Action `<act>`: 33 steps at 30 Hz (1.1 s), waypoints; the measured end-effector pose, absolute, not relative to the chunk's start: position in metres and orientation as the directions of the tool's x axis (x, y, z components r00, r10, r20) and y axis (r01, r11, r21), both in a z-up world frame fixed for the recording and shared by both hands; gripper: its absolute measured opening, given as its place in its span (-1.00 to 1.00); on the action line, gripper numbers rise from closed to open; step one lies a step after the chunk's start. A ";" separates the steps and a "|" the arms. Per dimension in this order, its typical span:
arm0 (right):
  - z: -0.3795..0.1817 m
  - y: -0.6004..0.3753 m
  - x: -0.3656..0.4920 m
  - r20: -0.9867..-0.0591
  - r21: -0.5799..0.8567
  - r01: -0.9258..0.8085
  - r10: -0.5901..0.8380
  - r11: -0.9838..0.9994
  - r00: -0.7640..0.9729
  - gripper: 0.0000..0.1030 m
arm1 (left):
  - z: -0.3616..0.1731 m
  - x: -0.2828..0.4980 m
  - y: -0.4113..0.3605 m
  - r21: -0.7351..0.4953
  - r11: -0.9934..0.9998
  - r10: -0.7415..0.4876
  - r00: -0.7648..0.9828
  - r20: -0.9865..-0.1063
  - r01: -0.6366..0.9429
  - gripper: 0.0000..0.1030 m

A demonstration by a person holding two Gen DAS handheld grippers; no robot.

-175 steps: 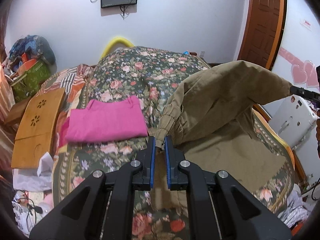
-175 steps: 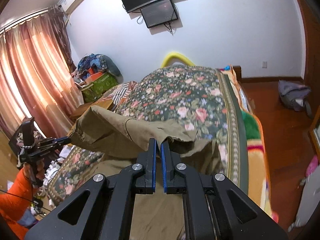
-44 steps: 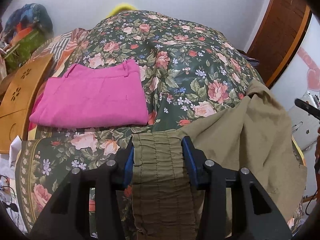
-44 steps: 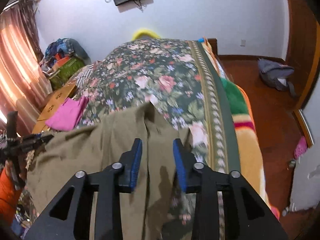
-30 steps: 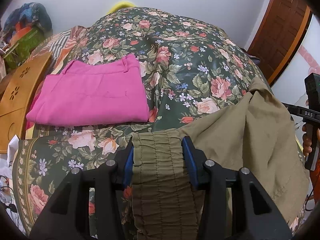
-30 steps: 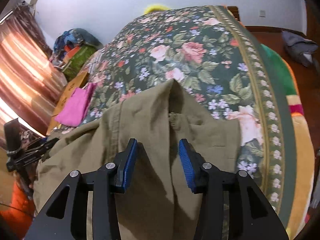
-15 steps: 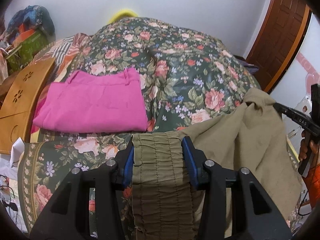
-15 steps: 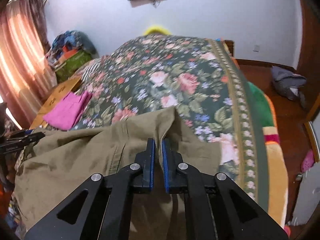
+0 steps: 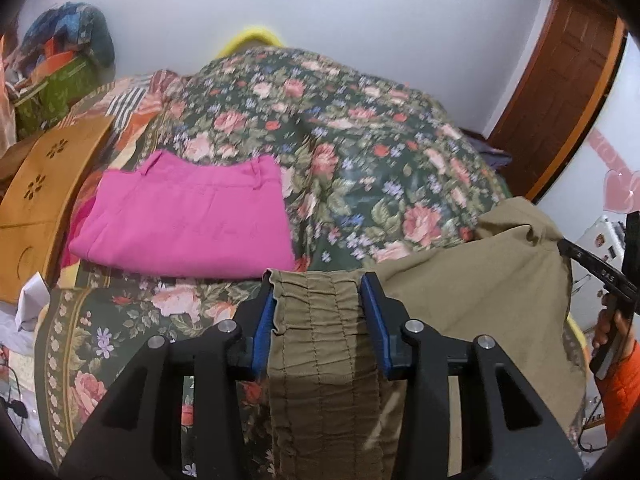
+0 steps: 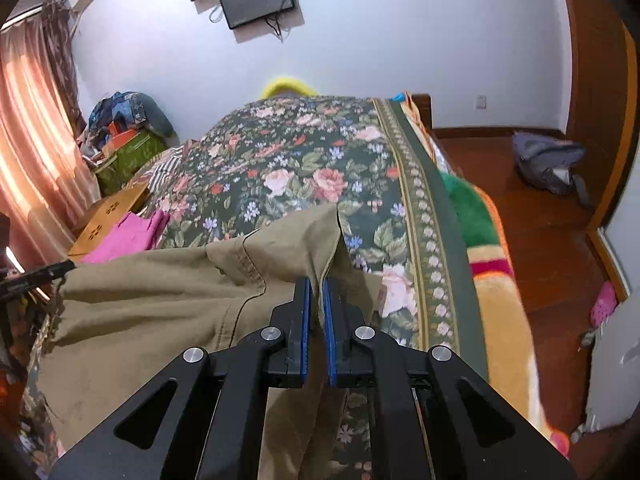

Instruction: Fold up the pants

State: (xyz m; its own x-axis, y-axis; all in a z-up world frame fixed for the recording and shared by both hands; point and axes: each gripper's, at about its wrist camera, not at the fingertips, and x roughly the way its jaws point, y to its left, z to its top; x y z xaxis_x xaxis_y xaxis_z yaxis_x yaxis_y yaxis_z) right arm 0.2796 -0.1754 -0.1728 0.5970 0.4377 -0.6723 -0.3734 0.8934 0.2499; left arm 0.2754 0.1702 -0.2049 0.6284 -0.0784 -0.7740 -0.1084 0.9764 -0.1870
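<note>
Olive-khaki pants (image 9: pixel 472 280) lie on the floral bedspread (image 9: pixel 340 152) at its near edge. My left gripper (image 9: pixel 318 308) is open, its blue pads on either side of the gathered elastic waistband (image 9: pixel 320 340), which lies flat between them. My right gripper (image 10: pixel 315 304) is shut on a raised fold of the pants (image 10: pixel 160 292) near the crotch seam, lifting it off the bed. The right gripper also shows at the right edge of the left wrist view (image 9: pixel 592 268), at the lifted khaki corner.
Folded pink pants (image 9: pixel 188 224) lie on the bed at left. A wooden lap table (image 9: pixel 44 184) leans at the bed's left side. The bedspread's right border (image 10: pixel 432 216) drops to a wooden floor with a grey bag (image 10: pixel 548 164). A door (image 9: pixel 560 80) is at the far right.
Both grippers let go of the pants and opened. The right one then shut on a fold near the crotch and has lifted it slightly. The left one stays open around the waistband.
</note>
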 end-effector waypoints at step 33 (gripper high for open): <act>-0.210 -0.142 0.365 -0.673 0.460 -0.424 0.617 0.780 0.406 -0.87 | -0.233 0.281 0.168 -0.124 0.987 -0.038 0.590 -0.806 -0.106 -0.19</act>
State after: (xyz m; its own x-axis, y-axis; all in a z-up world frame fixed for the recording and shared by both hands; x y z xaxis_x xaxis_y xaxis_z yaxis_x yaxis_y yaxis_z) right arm 0.3654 -0.1415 -0.2100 0.4064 0.6175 -0.6735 -0.4239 0.7804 0.4597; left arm 0.2805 0.1681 -0.2333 0.5904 -0.0378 -0.8062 -0.1061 0.9866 -0.1240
